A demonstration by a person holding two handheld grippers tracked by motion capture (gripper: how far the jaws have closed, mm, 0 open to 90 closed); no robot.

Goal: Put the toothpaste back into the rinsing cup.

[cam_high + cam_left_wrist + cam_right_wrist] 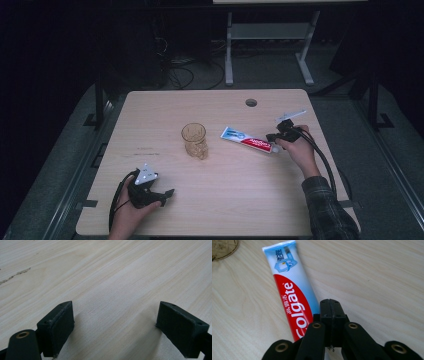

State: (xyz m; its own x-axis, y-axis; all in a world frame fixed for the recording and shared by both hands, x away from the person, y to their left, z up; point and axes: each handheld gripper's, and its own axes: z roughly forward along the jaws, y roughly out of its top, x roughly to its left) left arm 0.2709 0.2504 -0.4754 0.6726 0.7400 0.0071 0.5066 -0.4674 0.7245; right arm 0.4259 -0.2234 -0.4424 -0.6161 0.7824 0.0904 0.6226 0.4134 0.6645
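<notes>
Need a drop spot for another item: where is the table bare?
Bare: the far-left stretch of the table behind the glass cup, and the near middle between the left gripper and the sleeve. Crowded: the centre-right strip, where cup, toothpaste tube and right gripper line up.

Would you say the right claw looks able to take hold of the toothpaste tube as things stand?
Probably yes, after opening. The right claw sits right beside the toothpaste tube near its cap end, with nothing between them, but its jaws are pressed together, empty. The glass cup stands well clear on the table.
</notes>
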